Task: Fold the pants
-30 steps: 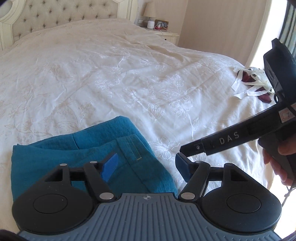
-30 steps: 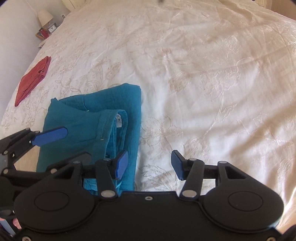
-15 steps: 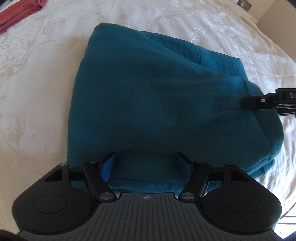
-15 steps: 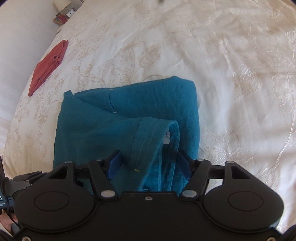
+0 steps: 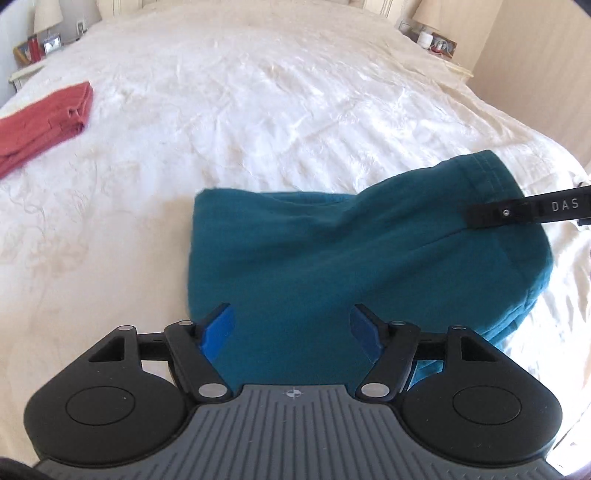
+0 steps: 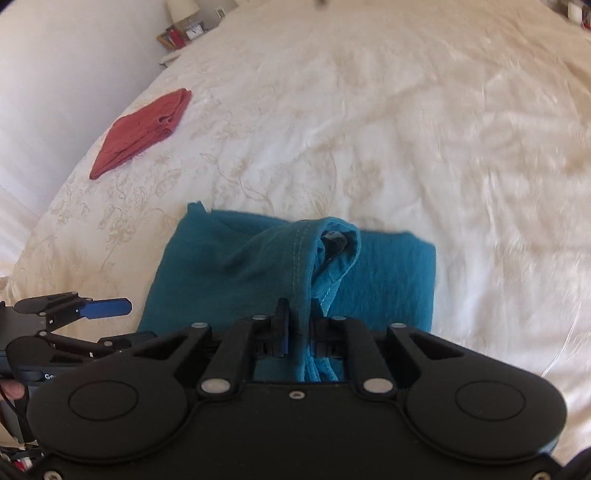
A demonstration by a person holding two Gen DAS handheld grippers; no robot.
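Note:
The teal pants (image 5: 332, 254) lie folded in a thick bundle on the white bedspread (image 5: 258, 110). My left gripper (image 5: 291, 326) is open, its blue pads either side of the bundle's near edge. My right gripper (image 6: 299, 328) is shut on the pants' stitched waistband edge (image 6: 303, 258) and lifts it into a ridge. In the left wrist view the right gripper's finger (image 5: 524, 212) reaches the bundle's raised right end. In the right wrist view the left gripper (image 6: 107, 321) sits open at the bundle's left edge.
A folded red garment (image 5: 40, 118) lies at the bed's far left; it also shows in the right wrist view (image 6: 140, 133). Nightstands with lamps (image 5: 436, 26) stand beside the head of the bed. A white wall (image 6: 55, 74) runs along the bed's left side.
My right gripper has closed on the waistband edge and raised it. My left gripper has stayed open and tilted up, so more of the bed shows beyond the bundle.

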